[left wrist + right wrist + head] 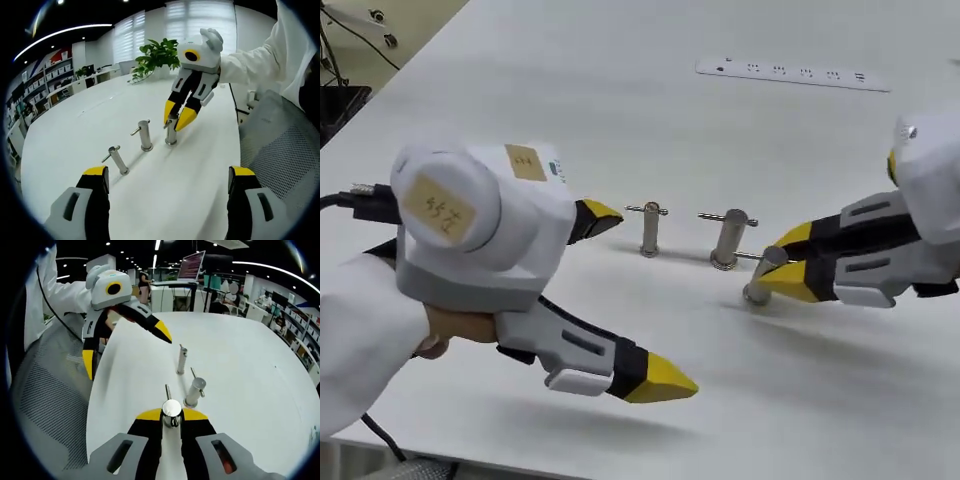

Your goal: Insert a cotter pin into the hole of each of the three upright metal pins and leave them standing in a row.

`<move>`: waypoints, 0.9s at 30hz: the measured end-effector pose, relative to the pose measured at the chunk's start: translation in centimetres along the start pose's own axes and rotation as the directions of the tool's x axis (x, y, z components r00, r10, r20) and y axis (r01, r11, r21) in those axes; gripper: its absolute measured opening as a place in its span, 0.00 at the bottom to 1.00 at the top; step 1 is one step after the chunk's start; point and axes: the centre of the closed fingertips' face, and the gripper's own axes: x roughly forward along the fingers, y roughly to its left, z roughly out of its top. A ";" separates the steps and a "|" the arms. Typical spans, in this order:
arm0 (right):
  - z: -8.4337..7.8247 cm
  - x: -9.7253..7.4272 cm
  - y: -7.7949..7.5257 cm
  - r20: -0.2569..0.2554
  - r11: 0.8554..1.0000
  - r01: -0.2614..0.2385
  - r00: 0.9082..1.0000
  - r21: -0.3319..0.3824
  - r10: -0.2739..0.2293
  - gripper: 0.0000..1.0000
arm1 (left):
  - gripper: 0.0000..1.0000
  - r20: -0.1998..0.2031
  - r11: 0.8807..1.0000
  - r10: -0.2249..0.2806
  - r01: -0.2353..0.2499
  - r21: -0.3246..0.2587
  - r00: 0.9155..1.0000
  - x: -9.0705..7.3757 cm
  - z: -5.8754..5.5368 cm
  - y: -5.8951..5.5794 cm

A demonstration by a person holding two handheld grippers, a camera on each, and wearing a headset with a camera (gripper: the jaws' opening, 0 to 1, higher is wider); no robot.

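The right gripper (171, 416) has its fingers (150, 416) clamped on the end silver metal pin (171, 408). The left gripper (167, 172) hangs well clear of it, fingers wide apart, over the white bench (75, 125).

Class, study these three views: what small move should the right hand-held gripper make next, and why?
Probably open the right hand-held gripper and lift clear. Its jaws are shut on the nearest pin, which stands on the table in line with the middle pin and the far pin, and each seems to carry a cotter pin.

3rd pin (756, 293) half hidden by right claw (772, 262), sticker (438, 212) txt unreadable
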 end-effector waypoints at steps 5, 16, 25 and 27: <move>-0.6 -1.1 -1.9 -0.008 0.999 0.034 0.999 0.012 -0.034 0.07 | 0.99 -0.008 1.000 0.004 -0.004 -0.009 1.000 -0.2 -0.3 0.2; -1.8 -1.2 -4.2 -0.009 0.999 0.045 0.999 0.028 -0.045 0.07 | 0.98 -0.017 0.998 -0.024 0.023 -0.063 1.000 -0.4 -1.1 -0.5; -2.7 -0.9 -4.6 -0.017 0.998 0.031 0.999 0.046 -0.030 0.08 | 0.98 -0.053 0.997 -0.038 0.034 -0.064 0.998 -0.3 -2.2 -1.0; -2.7 -1.0 -4.7 -0.012 0.998 0.028 1.000 0.048 -0.027 0.08 | 0.98 -0.057 0.997 -0.037 0.034 -0.066 0.998 -0.3 -2.4 -1.0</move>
